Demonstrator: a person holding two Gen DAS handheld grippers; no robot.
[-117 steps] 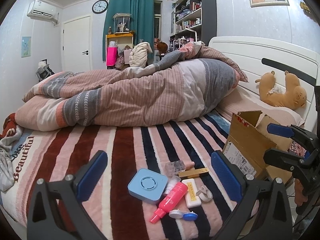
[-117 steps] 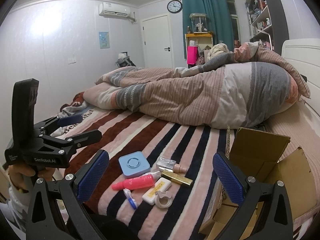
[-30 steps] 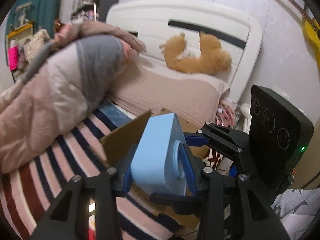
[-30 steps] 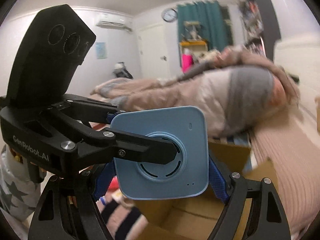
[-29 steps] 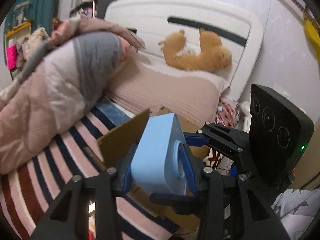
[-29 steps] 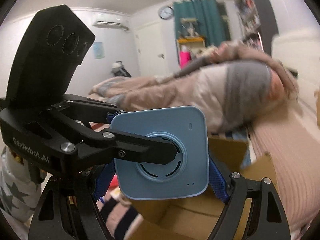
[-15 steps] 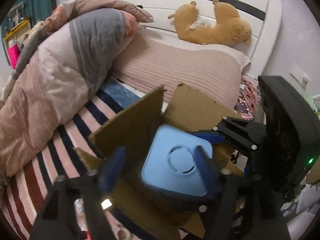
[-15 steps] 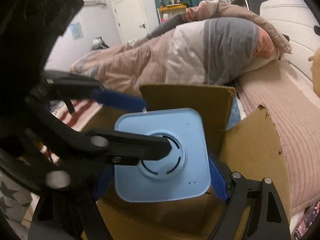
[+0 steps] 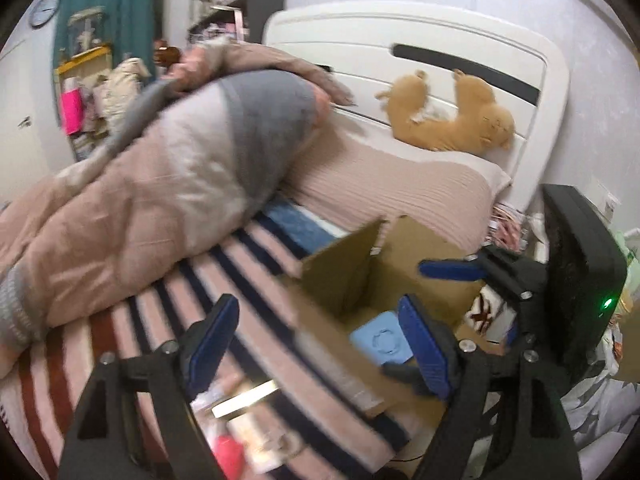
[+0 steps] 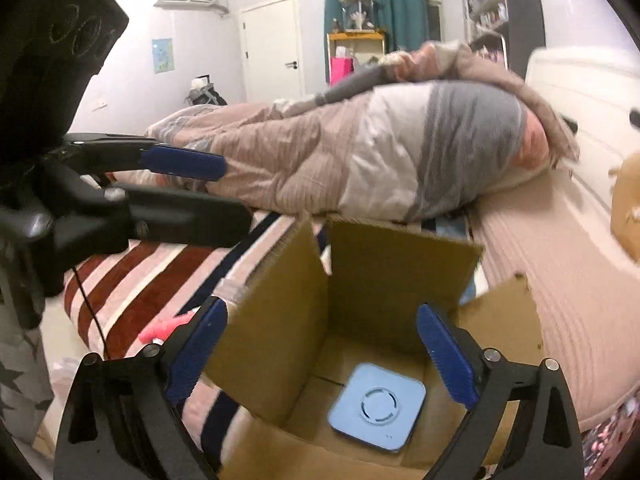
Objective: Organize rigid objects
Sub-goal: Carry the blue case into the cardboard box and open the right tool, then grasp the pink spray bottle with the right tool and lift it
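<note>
A light blue square box point(image 10: 376, 406) lies flat on the floor of the open cardboard carton point(image 10: 400, 272), free of both grippers. Over the carton's mouth hangs my right gripper point(image 10: 322, 356), its jaws opening, with nothing between the pads. The left gripper point(image 10: 208, 192) is open and empty, off to the carton's left above the striped blanket. In the left wrist view the blue box point(image 9: 380, 340) shows inside the carton point(image 9: 340, 276), past the left gripper point(image 9: 318, 344), and the right gripper point(image 9: 436, 320) stands over the carton. A gold item point(image 9: 244, 398) and a pink tube point(image 10: 160, 330) lie on the blanket.
A bunched quilt point(image 9: 160, 184) fills the bed behind the carton. An orange plush toy point(image 9: 452, 124) leans on the white headboard point(image 9: 420, 36) above a ribbed pillow point(image 9: 400, 184). The carton's flaps stand upright around its opening.
The blue box was gripped by both grippers above the carton; both let go and it dropped to the carton's floor. The left gripper drew back to the left.
</note>
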